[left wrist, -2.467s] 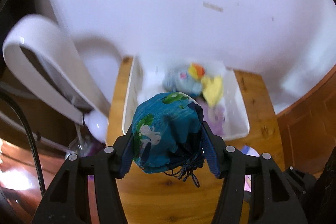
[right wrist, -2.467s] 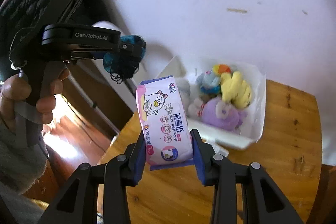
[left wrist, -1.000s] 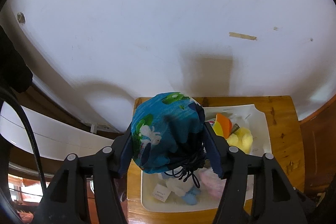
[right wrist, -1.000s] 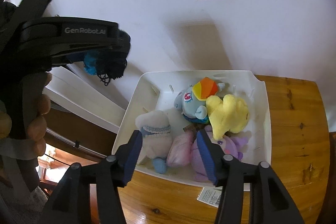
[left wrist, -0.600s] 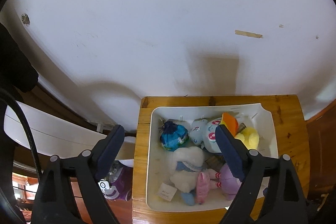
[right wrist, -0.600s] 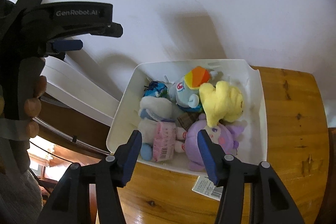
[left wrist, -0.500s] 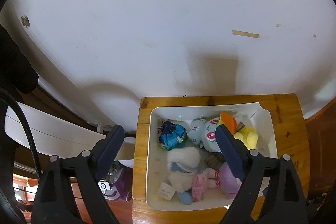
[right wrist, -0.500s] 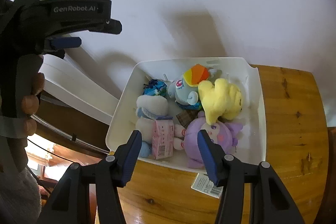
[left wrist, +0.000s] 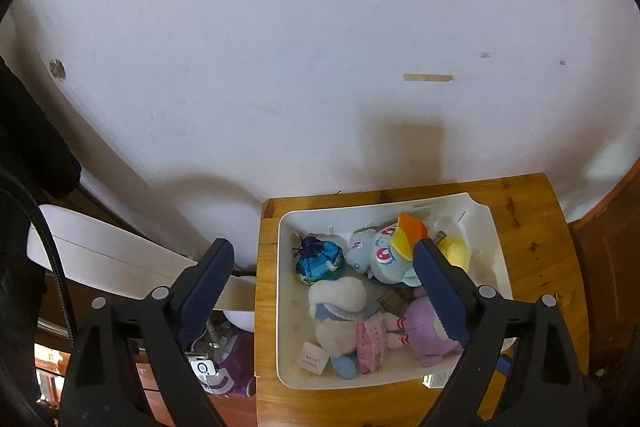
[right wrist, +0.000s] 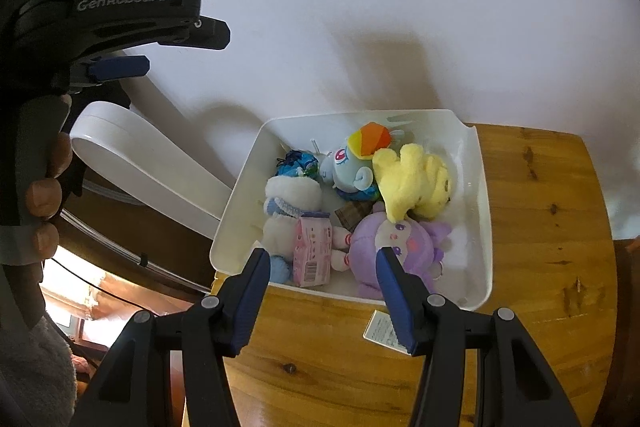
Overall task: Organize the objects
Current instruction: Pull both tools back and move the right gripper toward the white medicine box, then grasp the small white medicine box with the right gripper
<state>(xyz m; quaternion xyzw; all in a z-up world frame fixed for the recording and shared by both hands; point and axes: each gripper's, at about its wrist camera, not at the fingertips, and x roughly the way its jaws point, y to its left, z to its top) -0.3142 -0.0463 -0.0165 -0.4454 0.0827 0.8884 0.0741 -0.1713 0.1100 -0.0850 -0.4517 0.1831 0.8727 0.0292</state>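
Left claw is spreading wider above the white bin on the counter, nothing between its jaws; the blue pouch sits inside among plush toys. Right claw hangs parted, empty.

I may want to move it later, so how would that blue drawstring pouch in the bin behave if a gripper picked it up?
The blue drawstring pouch looks like thin fabric bunched round, so it would probably squash rather than stay stiff. Its cords could snag on the neighbouring plush toys. Wedged in the white bin's corner, it seems unlikely to roll.
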